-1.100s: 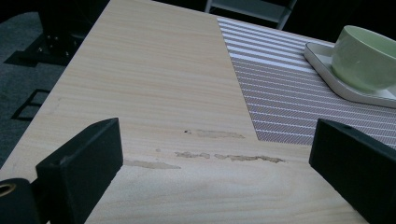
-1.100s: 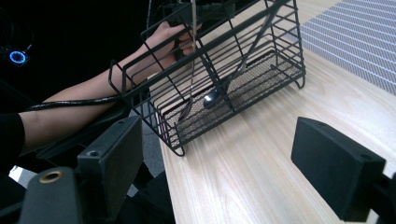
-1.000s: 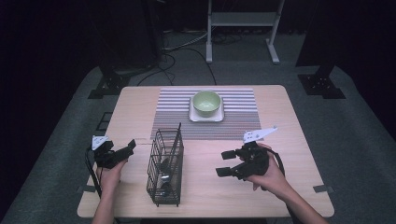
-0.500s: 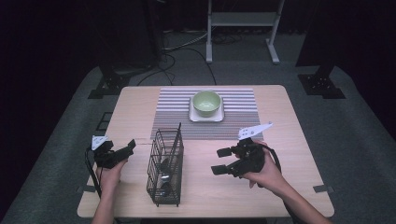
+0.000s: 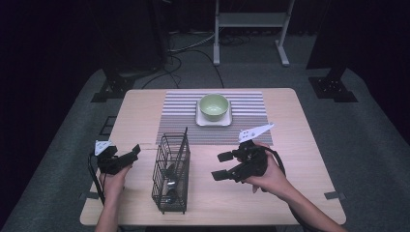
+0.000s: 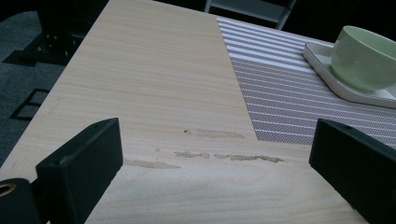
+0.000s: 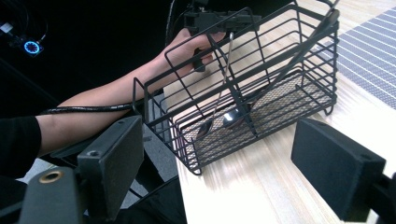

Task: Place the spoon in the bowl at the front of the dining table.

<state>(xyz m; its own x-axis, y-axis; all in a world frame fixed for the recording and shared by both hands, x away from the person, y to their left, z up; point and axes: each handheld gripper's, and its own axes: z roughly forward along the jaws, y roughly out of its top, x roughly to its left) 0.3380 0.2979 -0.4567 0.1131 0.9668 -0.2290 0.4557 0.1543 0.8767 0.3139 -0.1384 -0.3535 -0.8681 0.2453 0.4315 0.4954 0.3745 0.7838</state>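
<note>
Reaching in with my right gripper (image 5: 223, 166), jaws spread wide and holding nothing, I'm aimed at the black wire basket (image 5: 171, 172) that stands near the front edge of the table (image 5: 290, 193), between my two hands. My left gripper (image 5: 126, 157) sits just beside the basket's far side, jaws likewise apart and empty (its own view looks out over bare wood toward the striped mat (image 6: 289, 93)).

My worry is the basket itself: it looks light and tall for its footprint, so a jaw catching a wire could tip it or shove it toward my left hand. The cutlery (image 7: 231, 119) leaning inside, with one long handle poking above the rim, could snag a jaw or swing and clatter out. I also judge the thin wires a poor grip for flat pads; a bad bite may slip.

Room is decent: open wood lies between my right gripper and the basket, and to the right of my hand. Behind, the green bowl (image 5: 214, 106) on its white tray (image 5: 212, 120) sits well apart. The front edge is the tight side.
</note>
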